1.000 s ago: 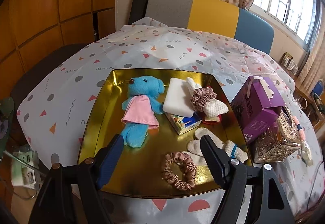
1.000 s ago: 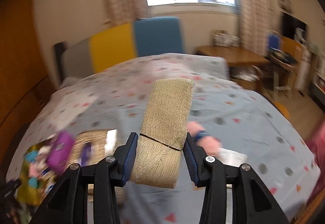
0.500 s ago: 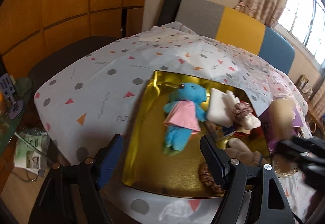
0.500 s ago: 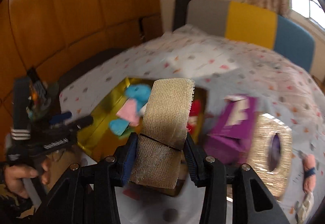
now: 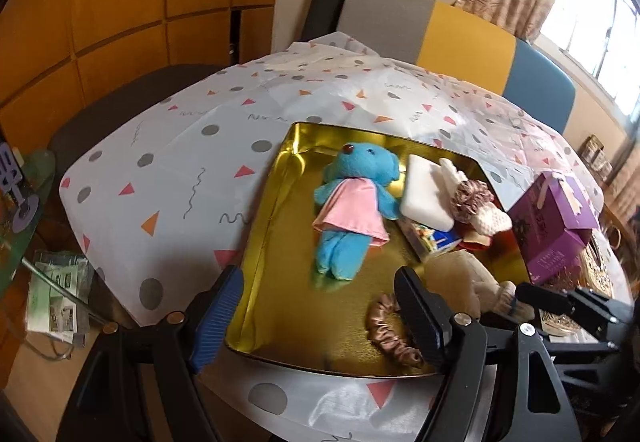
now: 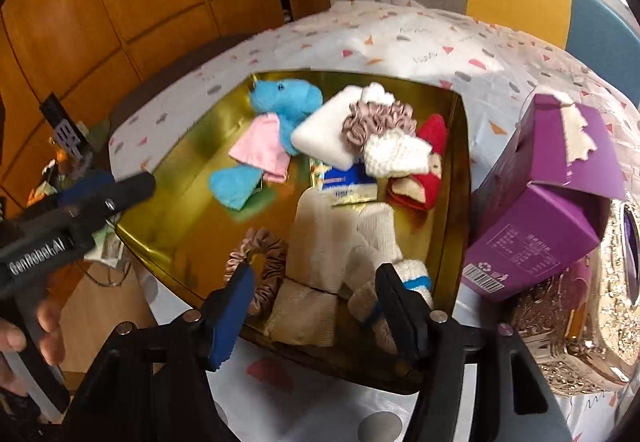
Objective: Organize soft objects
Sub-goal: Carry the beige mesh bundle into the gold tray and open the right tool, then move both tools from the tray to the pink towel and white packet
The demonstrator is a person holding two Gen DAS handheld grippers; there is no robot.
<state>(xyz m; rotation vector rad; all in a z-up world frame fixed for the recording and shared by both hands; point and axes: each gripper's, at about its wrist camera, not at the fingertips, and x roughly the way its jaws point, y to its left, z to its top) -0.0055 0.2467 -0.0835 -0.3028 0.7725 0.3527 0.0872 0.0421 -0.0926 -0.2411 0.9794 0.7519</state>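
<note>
A gold tray (image 5: 276, 226) (image 6: 180, 177) on the table holds a blue teddy in a pink dress (image 5: 352, 209) (image 6: 276, 129), a white pad (image 5: 424, 193), scrunchies (image 6: 260, 262) and knitted pieces. The rolled beige burlap cloth (image 6: 320, 254) (image 5: 456, 274) lies in the tray's near right part, between the fingers of my right gripper (image 6: 316, 306), which is open. My left gripper (image 5: 320, 318) is open and empty over the tray's near edge. It shows at the left of the right wrist view (image 6: 100, 197).
A purple carton (image 6: 540, 217) (image 5: 556, 226) and a glittery gold box (image 6: 580, 322) stand right of the tray. A chair with grey, yellow and blue back (image 5: 440, 29) is behind the table. Wood panels line the left wall.
My right gripper swung from the far table to the tray with the burlap roll, then opened and let it go into the tray. My left gripper shifted left.
</note>
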